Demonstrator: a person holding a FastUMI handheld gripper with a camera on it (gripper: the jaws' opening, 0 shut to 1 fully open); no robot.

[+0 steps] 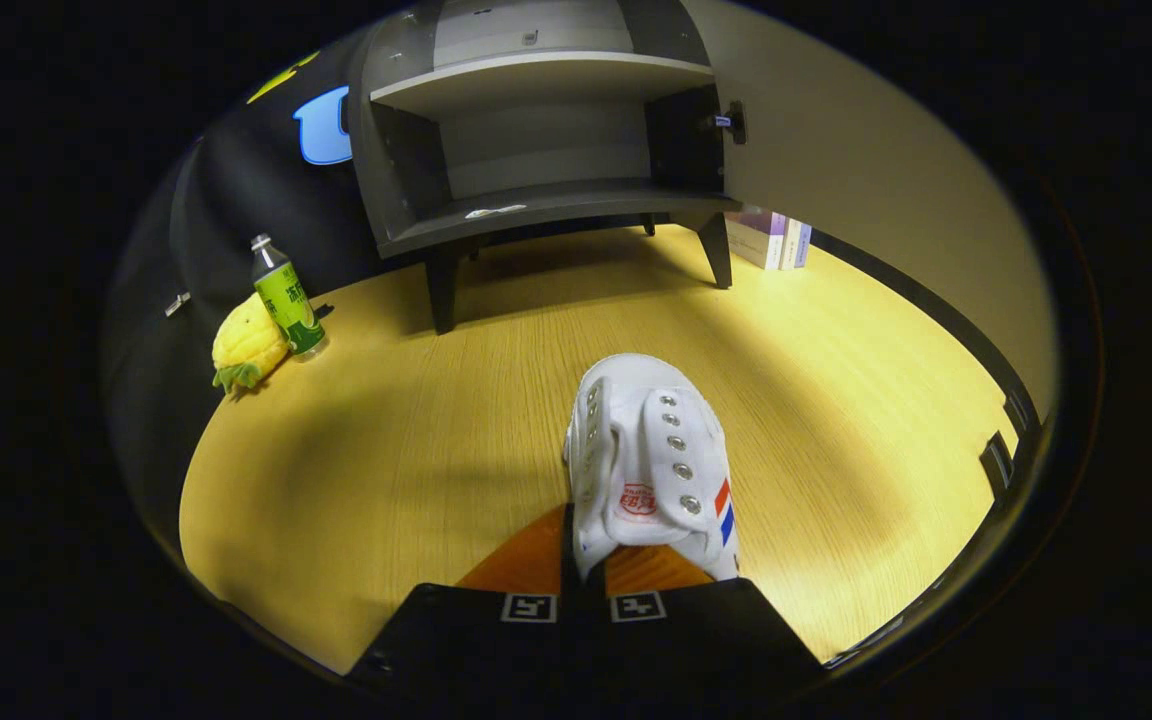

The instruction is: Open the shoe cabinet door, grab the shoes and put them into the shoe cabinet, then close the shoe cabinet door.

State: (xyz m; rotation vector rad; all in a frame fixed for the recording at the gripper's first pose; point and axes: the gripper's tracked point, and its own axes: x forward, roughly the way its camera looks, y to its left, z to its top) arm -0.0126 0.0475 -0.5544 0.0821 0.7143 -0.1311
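Note:
A white canvas shoe with metal eyelets and a red and blue stripe hangs just ahead of my fingers, above the wooden floor. My gripper is shut on the shoe's heel end, both fingers pressed close together on it. Beyond the shoe stands the grey shoe cabinet on dark legs. Its door is swung open to the right, showing a lower shelf and an upper shelf. A small white scrap lies on the lower shelf.
A green-labelled bottle and a yellow pineapple plush stand left of the cabinet near the black cloth wall. Some boxes sit behind the cabinet's right leg. Wooden floor stretches between me and the cabinet.

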